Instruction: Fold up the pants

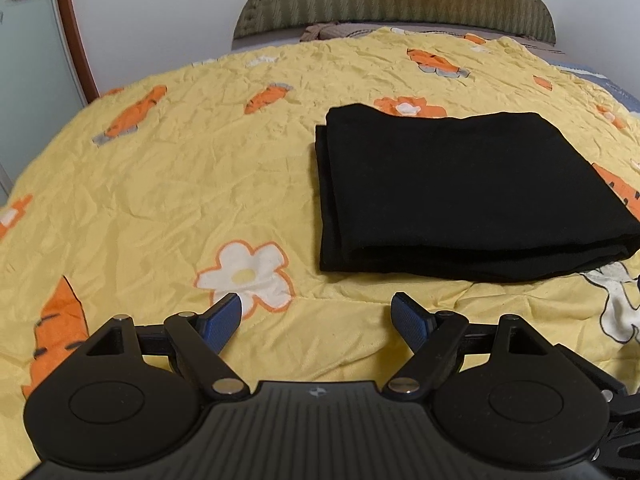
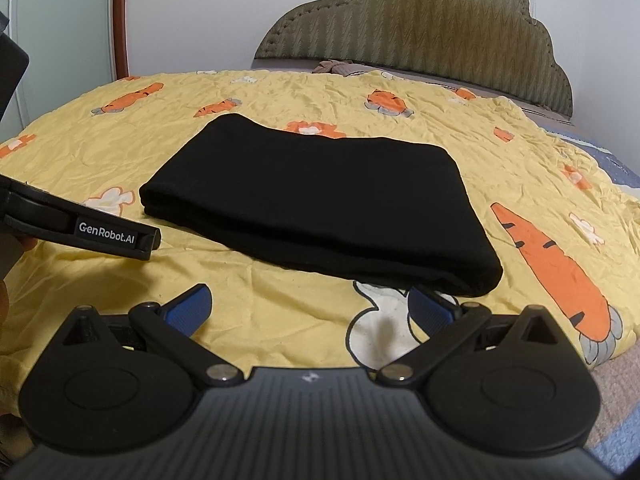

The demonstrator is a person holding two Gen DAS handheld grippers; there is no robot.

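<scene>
Black pants (image 1: 472, 192) lie folded into a thick, squarish stack on a bed, resting on a crumpled yellow quilt (image 1: 168, 184) printed with orange carrots and white flowers. In the left wrist view the stack sits ahead and to the right of the left gripper (image 1: 316, 312), its layered edges showing along the left side and its rounded fold facing the camera. The left gripper hangs above bare quilt just short of the stack, its jaws spread wide with nothing between the blue pads (image 1: 222, 324), beside a printed white flower (image 1: 246, 274).

In the right wrist view the pants (image 2: 316, 196) lie directly ahead, with the near right corner of the stack just beyond the right gripper (image 2: 310, 304). Its jaws also stand wide and empty over a white cartoon figure (image 2: 380, 332) on the quilt; neither pad touches the cloth. The side of the left gripper (image 2: 80, 228), marked "GenRobot.AI", reaches in from the left edge, near the stack's left end but apart from it. A padded olive headboard (image 2: 432, 28) rises behind the bed against a white wall (image 2: 200, 12).
</scene>
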